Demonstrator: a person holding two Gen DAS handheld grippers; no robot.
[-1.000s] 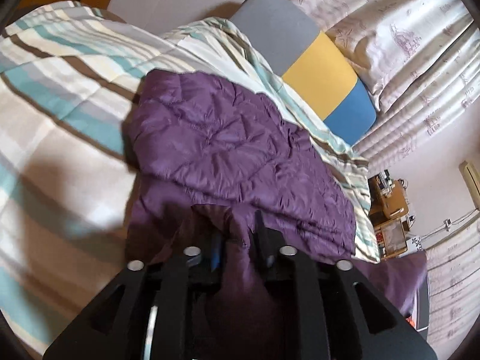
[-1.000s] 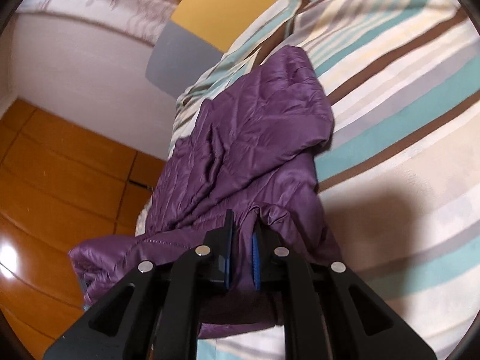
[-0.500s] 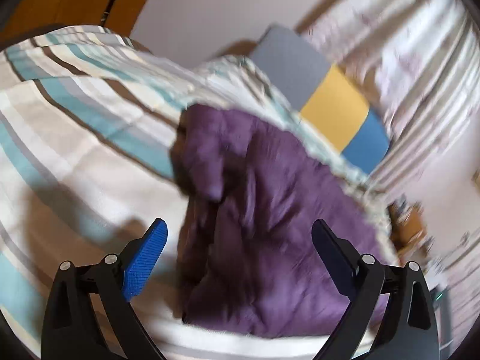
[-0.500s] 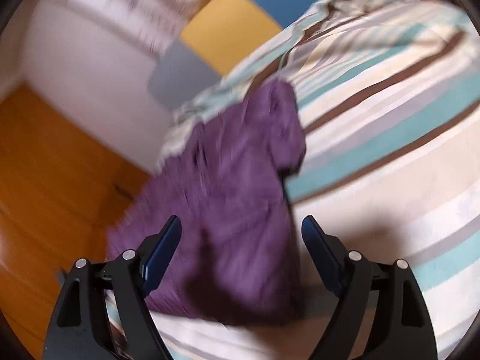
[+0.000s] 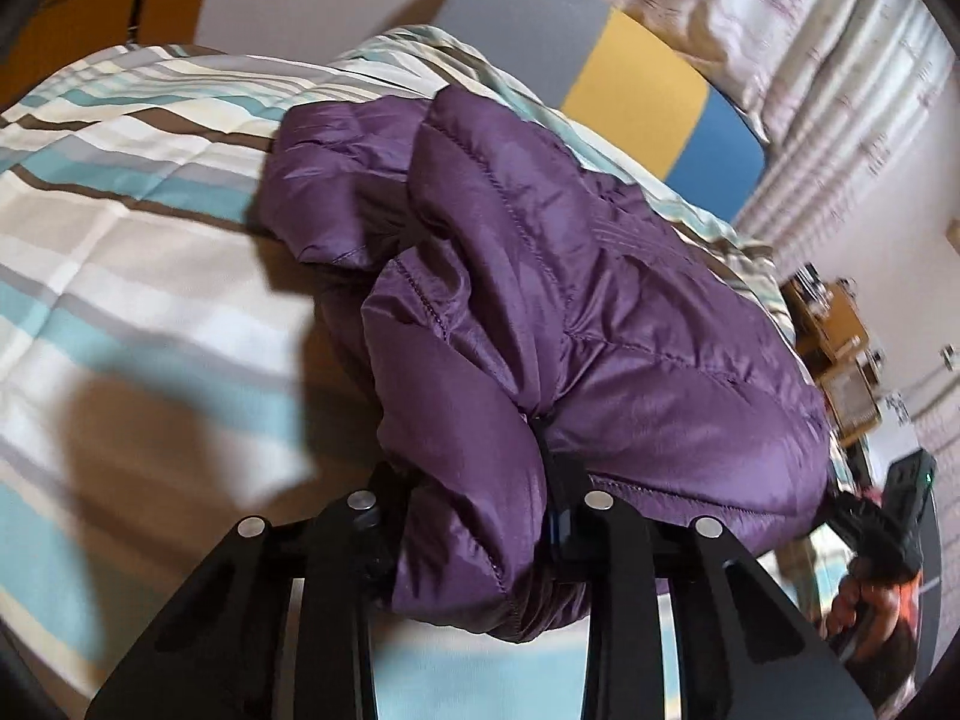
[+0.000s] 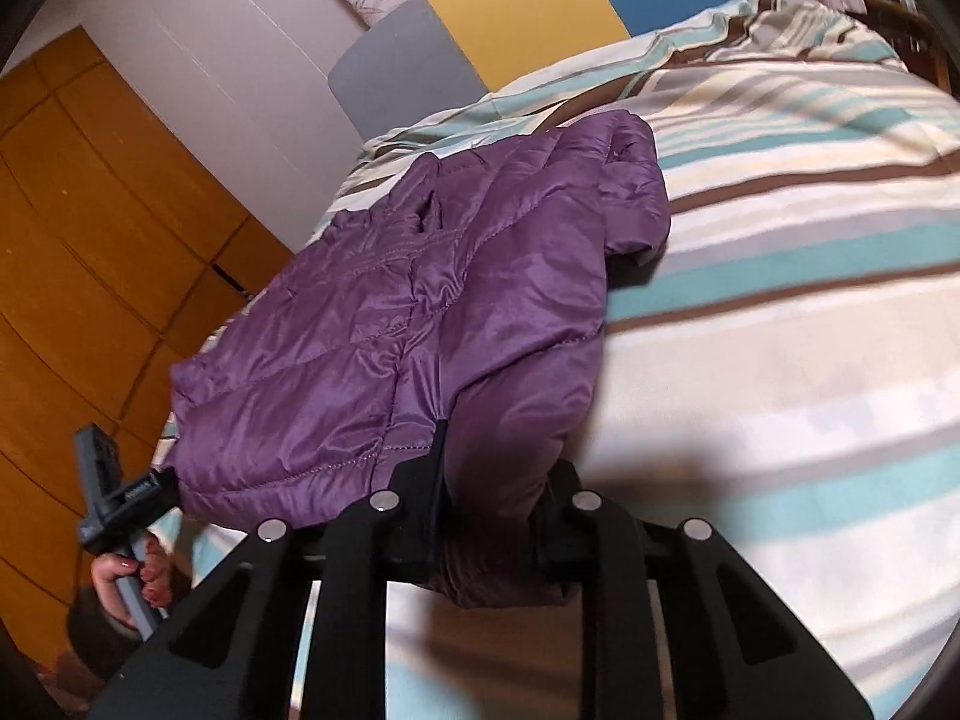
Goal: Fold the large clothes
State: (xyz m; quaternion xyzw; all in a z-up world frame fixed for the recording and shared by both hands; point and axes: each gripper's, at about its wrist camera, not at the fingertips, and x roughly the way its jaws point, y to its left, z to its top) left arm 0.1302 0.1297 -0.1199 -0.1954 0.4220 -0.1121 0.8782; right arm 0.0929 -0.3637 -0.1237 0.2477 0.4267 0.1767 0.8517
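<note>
Left wrist view
Jacket (image 5: pixel 588 276): purple quilted puffer, lies part-folded on the striped duvet (image 5: pixel 120 240), near edge bunched and raised.
Left gripper (image 5: pixel 480 516): jaws drawn in narrow on a thick roll of the near hem; fabric bulges out between and below the fingers.
Handling: looks light, soft, springy with air; shell is shiny, so likely slippery. A thick gather at a stitched seam or hem should hold better than a single layer.
Right gripper (image 5: pixel 864 516): seen at the far right corner of the jacket, hand under it; its jaws are too small here to judge.
Change: half a second back these jaws stand wide apart, short of the jacket; now they pinch it. One second back they were also shut on cloth.

Right wrist view
Jacket (image 6: pixel 456 300): flat panel runs away toward the headboard (image 6: pixel 480 30), one side folded over, near corner lifted.
Right gripper (image 6: pixel 492 504): jaws narrow, clamped on a fat fold at the near right corner.
Left gripper (image 6: pixel 150 486): at the other near corner, touching the hem.
Change: wide open half a second ago, now gripping; jacket sits squarer and flatter than a second ago.
</note>
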